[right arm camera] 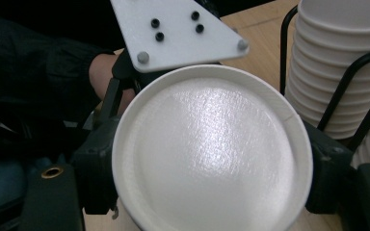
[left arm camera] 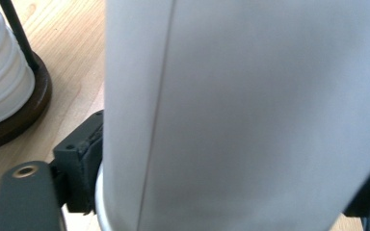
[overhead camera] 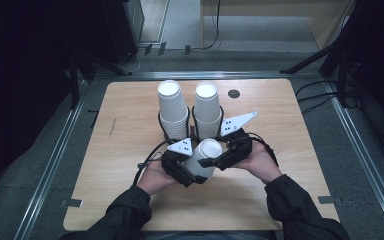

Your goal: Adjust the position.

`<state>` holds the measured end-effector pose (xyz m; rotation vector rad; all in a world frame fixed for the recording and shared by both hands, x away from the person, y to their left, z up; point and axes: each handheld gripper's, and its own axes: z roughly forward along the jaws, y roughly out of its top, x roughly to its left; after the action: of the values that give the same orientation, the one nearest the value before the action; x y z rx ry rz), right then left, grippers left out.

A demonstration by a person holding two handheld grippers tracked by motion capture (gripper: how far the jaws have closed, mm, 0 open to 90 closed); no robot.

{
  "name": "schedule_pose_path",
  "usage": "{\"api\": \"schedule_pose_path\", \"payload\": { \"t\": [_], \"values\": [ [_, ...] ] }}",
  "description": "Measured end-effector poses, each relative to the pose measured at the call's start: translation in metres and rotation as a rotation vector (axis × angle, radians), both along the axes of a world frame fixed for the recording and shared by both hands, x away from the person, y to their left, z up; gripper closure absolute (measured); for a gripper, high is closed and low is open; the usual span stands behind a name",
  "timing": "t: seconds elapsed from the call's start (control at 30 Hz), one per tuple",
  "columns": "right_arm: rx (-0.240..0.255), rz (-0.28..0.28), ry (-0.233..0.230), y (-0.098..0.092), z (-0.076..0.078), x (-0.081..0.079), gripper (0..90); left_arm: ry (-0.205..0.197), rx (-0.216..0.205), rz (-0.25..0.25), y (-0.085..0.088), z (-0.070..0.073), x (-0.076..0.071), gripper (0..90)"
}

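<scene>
Two grippers hold one white cup over the counter. The left gripper fingers squeeze its wide end. The right gripper fingers squeeze its bottom end.

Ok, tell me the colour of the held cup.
White cup; clearest in the high view.

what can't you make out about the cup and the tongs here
- High view: the mouth of the held cup is hidden behind the left tongs and its own wall.
- Left gripper view: the cup wall runs past the top and right edges, hiding the table beyond.
- Right gripper view: the cup base covers where the right tongs meet its sides.
</scene>
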<state>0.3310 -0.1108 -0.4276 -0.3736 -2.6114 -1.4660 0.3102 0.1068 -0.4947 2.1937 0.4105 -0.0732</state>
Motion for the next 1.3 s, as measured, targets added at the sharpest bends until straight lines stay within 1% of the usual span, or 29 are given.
{"api": "schedule_pose_path", "payload": {
  "t": [0.03,0.07,0.1,0.13,0.2,0.23,0.27,0.3,0.33,0.37,0.4,0.47,0.5,0.53,0.6,0.63,0.7,0.77,0.8,0.83,0.9,0.97,1.03,1.07,1.1,1.23,1.27,1.3],
  "values": [
    [-0.001,-0.01,0.006,-0.001,0.0,0.0,23.4,0.008,0.001,0.003,0.001,0.002,0.001,14.9],
    [-0.004,-0.009,0.017,-0.001,0.0,0.0,18.5,0.022,-0.012,0.004,0.003,0.003,0.002,15.5],
    [-0.008,-0.006,0.025,-0.001,0.001,0.001,15.7,0.02,-0.017,0.007,0.005,0.005,0.003,15.6],
    [-0.015,-0.008,0.021,-0.002,0.001,0.0,15.9,0.013,-0.019,0.01,0.007,0.007,0.003,15.9],
    [-0.025,0.001,-0.001,-0.004,0.001,-0.001,15.8,0.019,-0.005,0.014,0.012,0.01,0.005,16.4],
    [-0.036,-0.004,-0.007,-0.005,0.001,-0.002,15.8,0.028,-0.005,0.017,0.014,0.011,0.006,16.5],
    [-0.046,-0.011,-0.014,-0.006,0.001,-0.002,15.9,0.025,0.001,0.022,0.016,0.013,0.006,16.7],
    [-0.053,-0.008,-0.011,-0.007,0.001,-0.002,15.8,0.025,0.008,0.026,0.018,0.015,0.006,16.7],
    [-0.062,-0.005,-0.016,-0.008,0.0,-0.003,15.9,0.029,0.02,0.03,0.02,0.017,0.006,16.7],
    [-0.069,-0.008,-0.022,-0.009,0.0,-0.003,15.8,0.019,0.034,0.031,0.022,0.02,0.006,16.7],
    [-0.075,-0.003,-0.023,-0.011,-0.001,-0.003,15.8,0.021,0.047,0.027,0.024,0.022,0.006,16.7],
    [-0.085,-0.008,-0.029,-0.013,-0.003,-0.003,16.1,0.0,0.085,0.039,0.025,0.026,0.004,16.6],
    [-0.09,-0.011,-0.025,-0.014,-0.004,-0.003,16.1,-0.003,0.109,0.033,0.026,0.028,0.004,16.6],
    [-0.098,-0.012,-0.028,-0.015,-0.005,-0.003,16.4,-0.011,0.129,0.038,0.027,0.029,0.003,16.6],
    [-0.12,-0.017,-0.028,-0.016,-0.008,-0.003,16.4,-0.007,0.156,0.04,0.03,0.032,0.003,16.6],
    [-0.127,-0.019,-0.028,-0.017,-0.009,-0.003,16.6,-0.018,0.163,0.045,0.031,0.033,0.002,16.6],
    [-0.139,-0.019,-0.029,-0.017,-0.012,-0.004,16.6,-0.014,0.182,0.046,0.033,0.034,0.002,16.6],
    [-0.148,-0.012,-0.035,-0.017,-0.013,-0.005,16.6,-0.022,0.208,0.042,0.034,0.035,0.003,16.6],
    [-0.154,-0.011,-0.039,-0.017,-0.014,-0.005,16.6,-0.023,0.214,0.045,0.034,0.035,0.003,16.6],
    [-0.155,-0.012,-0.047,-0.017,-0.014,-0.006,16.6,-0.023,0.221,0.045,0.034,0.035,0.003,16.6],
    [-0.157,-0.015,-0.047,-0.018,-0.015,-0.006,16.6,-0.025,0.234,0.04,0.035,0.036,0.003,16.6],
    [-0.161,-0.018,-0.047,-0.018,-0.016,-0.005,16.6,-0.029,0.26,0.037,0.034,0.035,0.004,16.6],
    [-0.166,-0.017,-0.055,-0.019,-0.017,-0.005,16.6,-0.028,0.277,0.035,0.033,0.035,0.004,16.5],
    [-0.168,-0.018,-0.048,-0.019,-0.018,-0.005,16.6,-0.028,0.277,0.035,0.033,0.035,0.004,16.6],
    [-0.174,-0.019,-0.053,-0.019,-0.018,-0.005,16.6,-0.021,0.294,0.034,0.032,0.034,0.005,16.6],
    [-0.193,-0.024,-0.058,-0.019,-0.021,-0.005,16.6,-0.016,0.338,0.019,0.026,0.031,0.007,16.6],
    [-0.195,-0.018,-0.06,-0.019,-0.021,-0.005,16.6,-0.02,0.349,0.014,0.024,0.03,0.007,16.6],
    [-0.2,-0.015,-0.068,-0.019,-0.022,-0.005,16.6,-0.014,0.353,0.009,0.022,0.029,0.008,16.6]
  ]
}}
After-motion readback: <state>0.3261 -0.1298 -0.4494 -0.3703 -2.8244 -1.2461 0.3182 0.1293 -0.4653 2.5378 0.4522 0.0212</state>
